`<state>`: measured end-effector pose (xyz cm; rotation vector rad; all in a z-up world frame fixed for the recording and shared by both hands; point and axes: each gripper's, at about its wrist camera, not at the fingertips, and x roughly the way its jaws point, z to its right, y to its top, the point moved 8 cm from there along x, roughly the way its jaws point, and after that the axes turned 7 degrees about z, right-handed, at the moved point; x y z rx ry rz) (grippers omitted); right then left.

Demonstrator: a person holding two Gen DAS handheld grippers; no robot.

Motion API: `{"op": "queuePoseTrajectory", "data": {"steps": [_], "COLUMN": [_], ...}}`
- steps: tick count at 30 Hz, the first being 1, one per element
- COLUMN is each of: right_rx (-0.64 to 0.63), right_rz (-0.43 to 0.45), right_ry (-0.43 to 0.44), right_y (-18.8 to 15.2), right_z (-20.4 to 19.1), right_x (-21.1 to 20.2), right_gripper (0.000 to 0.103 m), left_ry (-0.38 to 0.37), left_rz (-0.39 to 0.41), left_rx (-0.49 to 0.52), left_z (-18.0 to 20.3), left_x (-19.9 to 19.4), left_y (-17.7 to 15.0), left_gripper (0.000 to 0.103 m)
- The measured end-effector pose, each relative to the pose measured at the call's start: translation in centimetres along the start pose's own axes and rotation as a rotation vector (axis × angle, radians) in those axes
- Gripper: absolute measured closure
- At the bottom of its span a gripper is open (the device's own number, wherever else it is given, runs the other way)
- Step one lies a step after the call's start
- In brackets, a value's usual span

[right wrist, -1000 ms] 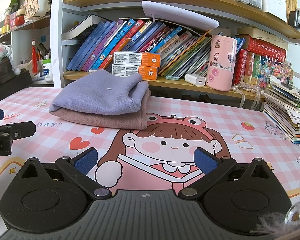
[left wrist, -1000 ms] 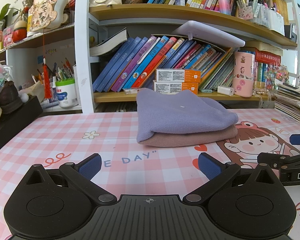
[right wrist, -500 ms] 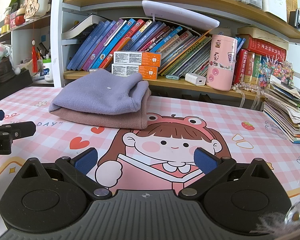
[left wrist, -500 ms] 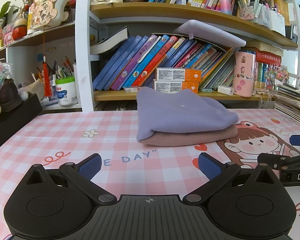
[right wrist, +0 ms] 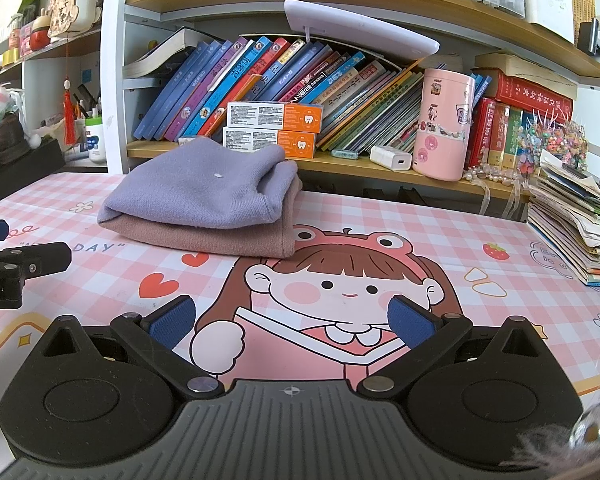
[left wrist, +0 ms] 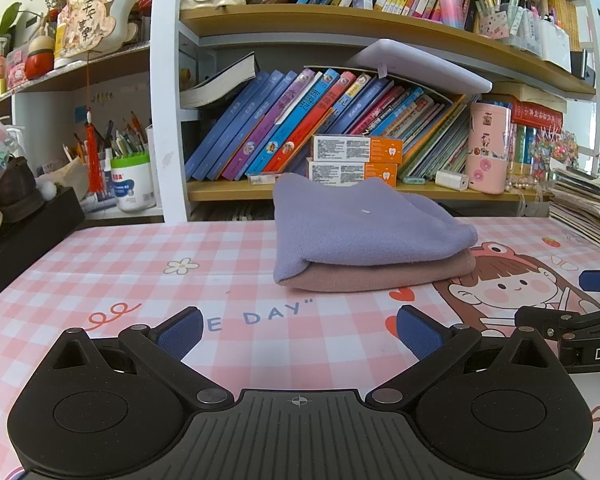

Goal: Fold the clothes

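Left view: we log a green-capped tub (left wrist: 133, 184) of pens and a red tassel (left wrist: 93, 160) on the left shelf, seen large here and small in the right view. Right view: we log a paper stack (right wrist: 576, 220) at the mat's right edge in full, plus a white charger (right wrist: 392, 159) beside a pink canister (right wrist: 444, 124); the left view shows these at its margin only.

Item, 2 folded garments: a purple top (left wrist: 360, 226) lies on a pink one (left wrist: 380, 276), edges roughly aligned, both flat on the pink checked mat (left wrist: 140, 264), in front of the bookshelf (left wrist: 340, 24). The right view shows the top's layered open end; the left view shows its rounded fold.

Left gripper (left wrist: 299, 330): jaws wide apart, empty, blue pads (left wrist: 180, 330) over the mat, well short of the garments. Right gripper (right wrist: 291, 322): jaws equally wide, empty, over the cartoon girl print (right wrist: 340, 280). Each gripper's tip shows at the other view's edge.
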<state>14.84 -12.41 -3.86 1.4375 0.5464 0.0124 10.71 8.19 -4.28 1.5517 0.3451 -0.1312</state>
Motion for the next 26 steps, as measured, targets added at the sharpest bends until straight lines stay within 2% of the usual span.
{"op": "queuePoseTrajectory", "data": {"steps": [26], "right_rx": [0.005], "right_rz": [-0.011], "right_ry": [-0.002], "right_y": [-0.12], "right_z": [0.15], "right_x": [0.19], "right_gripper": [0.0], "left_ry": [0.003], "left_rz": [0.001], "left_rx": [-0.003], "left_z": [-0.05], "left_x": [0.11], "left_y": [0.07], "left_gripper": [0.0]}}
